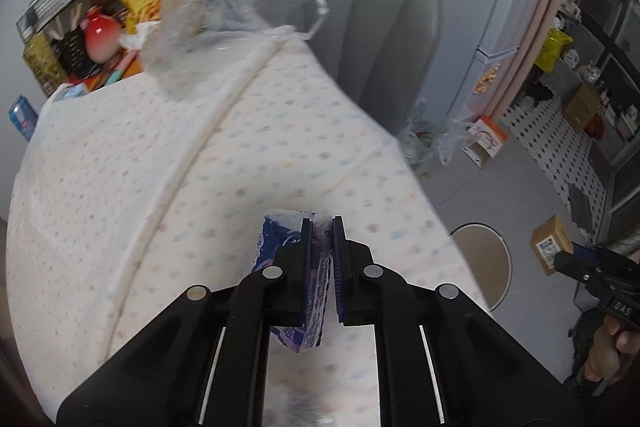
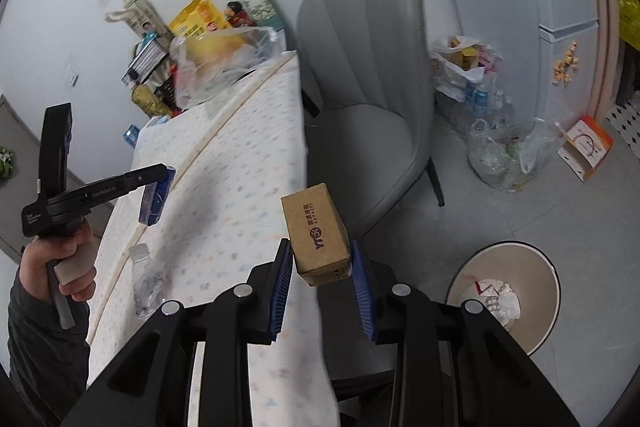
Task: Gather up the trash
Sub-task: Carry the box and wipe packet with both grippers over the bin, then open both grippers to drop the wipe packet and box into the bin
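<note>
So the biggest thing here is the desk (image 2: 240, 195) under its white padded cover with pastel dots, and both hands are hanging over it with trash already in the tools. Down on the grey floor the round beige waste bin (image 2: 538, 269) is sitting open with crumpled white paper in it, just right of the desk corner, so I'm guessing that's where everything is heading.

The right tool (image 2: 320, 281) is pinching the small brown cardboard box with black print (image 2: 318, 237) across its short sides, blue pads flat on both faces. It's looking stiff and light, probably empty, so a side squeeze like this should be holding fine, though too much pressure could be caving the walls in.

The left tool (image 1: 320, 267) is nearly closed on the blue and white crinkly plastic wrapper (image 1: 294, 267), lifted clear of the cover. That one's soft, thin and a bit slick, so it's flopping out either side of the pads; gripping through the middle is the safe bet.

Still lying on the desk near the person's left hand (image 2: 66, 263): a crushed clear plastic bottle with a white cap (image 2: 146, 281). Super light, springy and slippery, so I'd be grabbing it across the flattened body rather than the cap.
</note>
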`<act>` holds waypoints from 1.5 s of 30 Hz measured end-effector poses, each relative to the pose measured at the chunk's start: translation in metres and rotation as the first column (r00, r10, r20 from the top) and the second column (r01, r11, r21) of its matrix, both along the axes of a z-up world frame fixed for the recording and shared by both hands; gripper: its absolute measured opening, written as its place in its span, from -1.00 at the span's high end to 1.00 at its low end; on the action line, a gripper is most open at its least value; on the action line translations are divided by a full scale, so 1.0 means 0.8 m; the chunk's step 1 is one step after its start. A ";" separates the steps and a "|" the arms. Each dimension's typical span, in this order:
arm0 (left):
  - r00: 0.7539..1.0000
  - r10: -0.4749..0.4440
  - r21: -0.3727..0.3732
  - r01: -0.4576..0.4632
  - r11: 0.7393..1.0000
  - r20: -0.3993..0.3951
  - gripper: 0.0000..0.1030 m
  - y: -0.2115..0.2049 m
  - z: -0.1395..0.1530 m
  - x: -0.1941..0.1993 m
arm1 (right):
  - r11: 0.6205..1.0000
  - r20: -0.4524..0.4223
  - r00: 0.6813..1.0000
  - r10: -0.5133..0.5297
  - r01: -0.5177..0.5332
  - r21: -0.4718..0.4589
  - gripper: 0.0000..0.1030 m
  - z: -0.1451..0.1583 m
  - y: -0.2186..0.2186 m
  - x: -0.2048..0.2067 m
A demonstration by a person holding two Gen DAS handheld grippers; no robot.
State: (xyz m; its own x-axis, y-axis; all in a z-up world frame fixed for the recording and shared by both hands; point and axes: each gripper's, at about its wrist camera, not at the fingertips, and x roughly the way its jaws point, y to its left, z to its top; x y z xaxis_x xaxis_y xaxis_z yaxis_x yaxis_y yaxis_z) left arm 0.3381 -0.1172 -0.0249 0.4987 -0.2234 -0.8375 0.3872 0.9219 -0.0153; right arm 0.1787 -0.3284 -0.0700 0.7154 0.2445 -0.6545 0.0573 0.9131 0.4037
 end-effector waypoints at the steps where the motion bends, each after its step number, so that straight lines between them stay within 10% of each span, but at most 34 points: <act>1: 1.000 -0.012 -0.003 0.012 1.000 -0.002 0.81 -0.011 -0.001 -0.001 | 1.000 -0.002 1.000 -0.011 0.011 0.003 0.42 -0.002 -0.008 -0.002; 19: 0.974 -0.216 -0.075 0.210 0.975 -0.070 0.81 -0.222 -0.044 -0.032 | 0.969 -0.067 0.968 -0.240 0.243 0.039 0.40 -0.058 -0.157 -0.031; 23: 0.963 -0.252 -0.082 0.245 0.966 -0.091 0.81 -0.262 -0.057 -0.044 | 0.953 -0.085 0.951 -0.297 0.301 0.031 -0.32 -0.072 -0.190 -0.036; 45: 0.883 -0.417 -0.079 0.410 0.909 -0.217 0.75 -0.398 -0.129 -0.099 | 0.893 -0.082 0.898 -0.432 0.439 0.100 -0.31 -0.088 -0.292 -0.139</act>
